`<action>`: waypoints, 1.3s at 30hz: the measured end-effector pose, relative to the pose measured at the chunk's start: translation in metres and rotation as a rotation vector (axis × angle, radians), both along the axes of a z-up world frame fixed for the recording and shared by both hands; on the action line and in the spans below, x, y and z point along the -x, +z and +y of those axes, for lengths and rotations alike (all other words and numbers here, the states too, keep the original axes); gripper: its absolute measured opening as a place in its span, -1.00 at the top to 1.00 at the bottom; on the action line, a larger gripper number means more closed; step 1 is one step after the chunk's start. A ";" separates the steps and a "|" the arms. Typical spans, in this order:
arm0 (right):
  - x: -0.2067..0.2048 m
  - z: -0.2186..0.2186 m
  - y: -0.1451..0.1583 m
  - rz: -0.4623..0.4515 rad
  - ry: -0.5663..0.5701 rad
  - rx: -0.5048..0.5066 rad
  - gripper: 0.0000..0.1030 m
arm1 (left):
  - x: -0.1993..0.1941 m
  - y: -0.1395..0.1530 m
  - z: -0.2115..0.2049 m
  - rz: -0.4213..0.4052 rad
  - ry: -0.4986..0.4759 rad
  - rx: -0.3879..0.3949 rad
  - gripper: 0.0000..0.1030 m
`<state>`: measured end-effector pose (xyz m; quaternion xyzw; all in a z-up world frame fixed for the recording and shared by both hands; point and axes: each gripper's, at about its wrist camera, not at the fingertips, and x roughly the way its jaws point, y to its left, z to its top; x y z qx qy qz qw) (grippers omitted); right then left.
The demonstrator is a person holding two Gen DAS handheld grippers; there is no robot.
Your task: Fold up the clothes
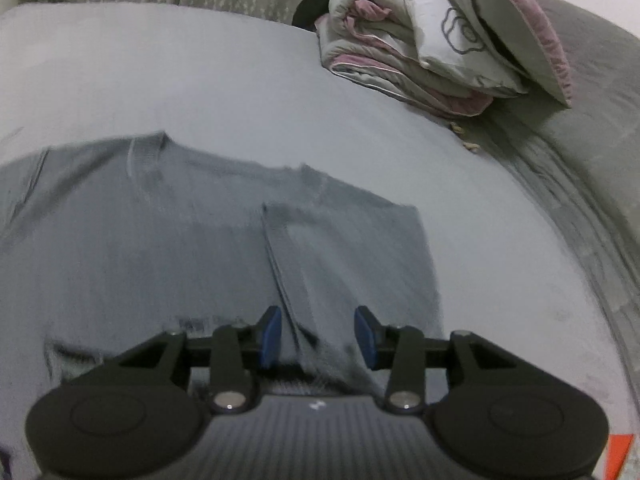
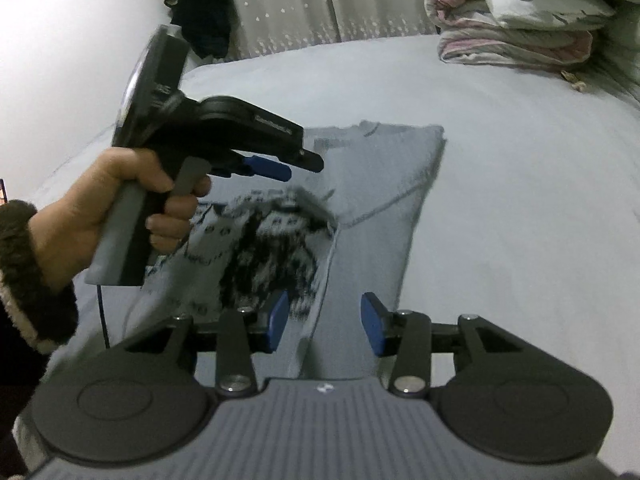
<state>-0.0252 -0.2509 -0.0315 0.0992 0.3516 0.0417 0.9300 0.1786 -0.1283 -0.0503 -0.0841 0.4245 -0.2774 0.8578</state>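
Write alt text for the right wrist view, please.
A grey printed T-shirt lies partly folded on a pale bed, with the open right gripper over it. A hand holds the left gripper above the shirt.

I see a pale grey bed (image 1: 280, 92), a folded quilt (image 1: 420, 40) at two o'clock, star-dotted curtains (image 2: 320, 4) at twelve, and a white wall (image 2: 80, 40).

Grey shirt (image 2: 372, 184) with black-and-white print; pale bedsheet (image 2: 500, 120); blue fingers (image 2: 370, 328).

Dim, cool, even light with soft shadows. Motion blur smears the grey shirt (image 1: 208, 240) in both views; fisheye bending curves the bed (image 2: 520, 200) edges.
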 end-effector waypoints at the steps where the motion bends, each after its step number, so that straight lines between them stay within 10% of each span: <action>1: 0.006 0.002 0.000 0.006 -0.003 0.000 0.12 | 0.006 -0.001 0.002 0.011 -0.004 0.008 0.21; 21: 0.117 0.054 -0.007 0.069 -0.033 -0.021 0.39 | 0.133 -0.020 0.007 0.208 -0.101 0.144 0.43; 29: 0.129 0.061 -0.018 0.073 -0.086 0.010 0.50 | 0.153 -0.027 0.005 0.179 -0.089 0.133 0.92; 33: 0.125 0.069 -0.021 0.068 -0.111 0.077 0.89 | 0.156 -0.024 0.005 0.140 -0.075 0.131 0.96; 39: 0.136 0.069 -0.004 0.042 -0.116 0.018 0.89 | 0.162 0.003 0.016 0.061 -0.070 0.134 0.96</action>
